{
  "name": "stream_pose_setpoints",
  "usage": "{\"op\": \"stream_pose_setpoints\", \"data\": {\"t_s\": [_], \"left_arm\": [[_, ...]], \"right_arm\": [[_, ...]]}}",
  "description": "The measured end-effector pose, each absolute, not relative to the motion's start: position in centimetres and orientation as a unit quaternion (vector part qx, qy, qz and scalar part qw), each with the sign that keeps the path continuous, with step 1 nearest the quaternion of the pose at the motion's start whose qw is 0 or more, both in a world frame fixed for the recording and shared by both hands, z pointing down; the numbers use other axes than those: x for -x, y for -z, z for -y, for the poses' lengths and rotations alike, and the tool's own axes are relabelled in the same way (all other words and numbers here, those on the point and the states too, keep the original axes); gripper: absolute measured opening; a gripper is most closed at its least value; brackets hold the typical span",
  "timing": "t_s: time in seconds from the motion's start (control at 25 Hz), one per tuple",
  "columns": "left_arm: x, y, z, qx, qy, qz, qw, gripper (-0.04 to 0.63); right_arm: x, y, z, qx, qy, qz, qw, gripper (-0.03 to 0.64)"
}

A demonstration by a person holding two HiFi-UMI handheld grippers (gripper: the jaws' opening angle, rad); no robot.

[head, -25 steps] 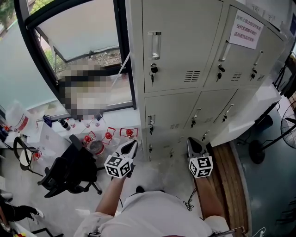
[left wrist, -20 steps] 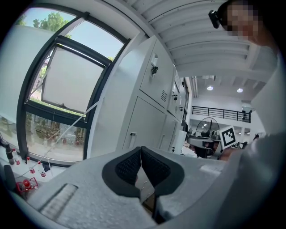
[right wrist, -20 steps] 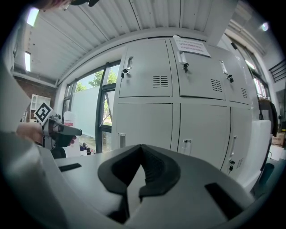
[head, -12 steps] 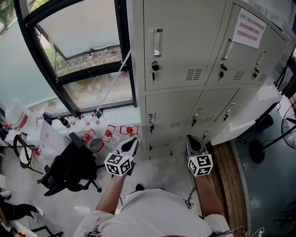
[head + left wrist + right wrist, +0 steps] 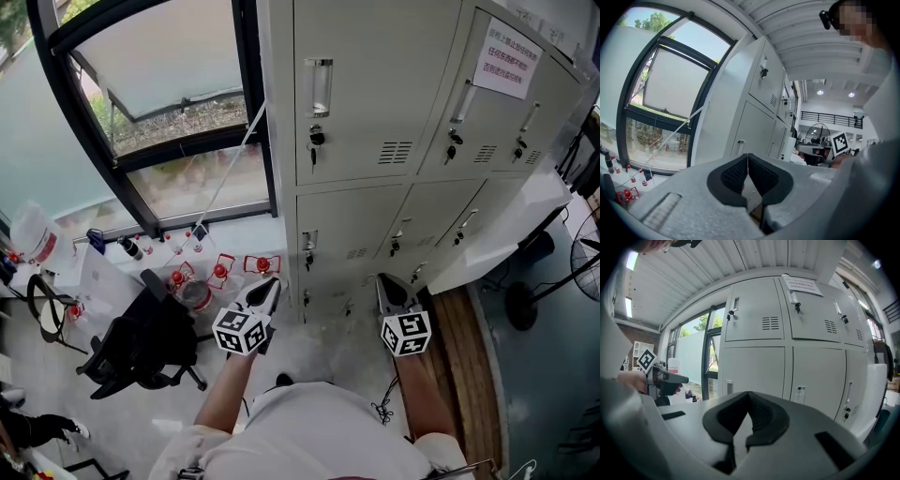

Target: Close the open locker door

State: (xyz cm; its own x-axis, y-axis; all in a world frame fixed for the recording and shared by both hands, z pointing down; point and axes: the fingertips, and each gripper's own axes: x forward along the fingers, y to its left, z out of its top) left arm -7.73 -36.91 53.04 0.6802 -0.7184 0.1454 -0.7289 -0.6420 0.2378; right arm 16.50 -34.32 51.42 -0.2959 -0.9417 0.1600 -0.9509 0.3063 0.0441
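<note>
A bank of grey lockers (image 5: 375, 141) fills the upper head view. One lower door (image 5: 506, 234) at the right stands swung out towards me; its pale edge also shows in the right gripper view (image 5: 876, 394). My left gripper (image 5: 267, 292) hangs in front of the bottom row, shut and empty, its pads meeting (image 5: 748, 157). My right gripper (image 5: 389, 286) is level with it further right, left of the open door and apart from it. It too is shut with nothing between its pads (image 5: 749, 397).
A black office chair (image 5: 141, 347) and several red-capped bottles (image 5: 220, 274) stand on the floor at the left below a large window (image 5: 159, 112). A floor fan (image 5: 553, 281) is at the right. A paper notice (image 5: 514, 56) hangs on an upper locker.
</note>
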Motion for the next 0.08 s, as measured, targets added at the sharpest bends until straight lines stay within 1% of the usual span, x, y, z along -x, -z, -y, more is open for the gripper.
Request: {"op": "stream_pose_setpoints", "data": {"t_s": [0.08], "left_arm": [[7.78,-53.08,37.01,-0.906,-0.019,0.399,0.14,0.015]], "right_arm": [[-16.4,-51.52,34.42,-0.588,-0.03,0.805,0.081,0.002]]}}
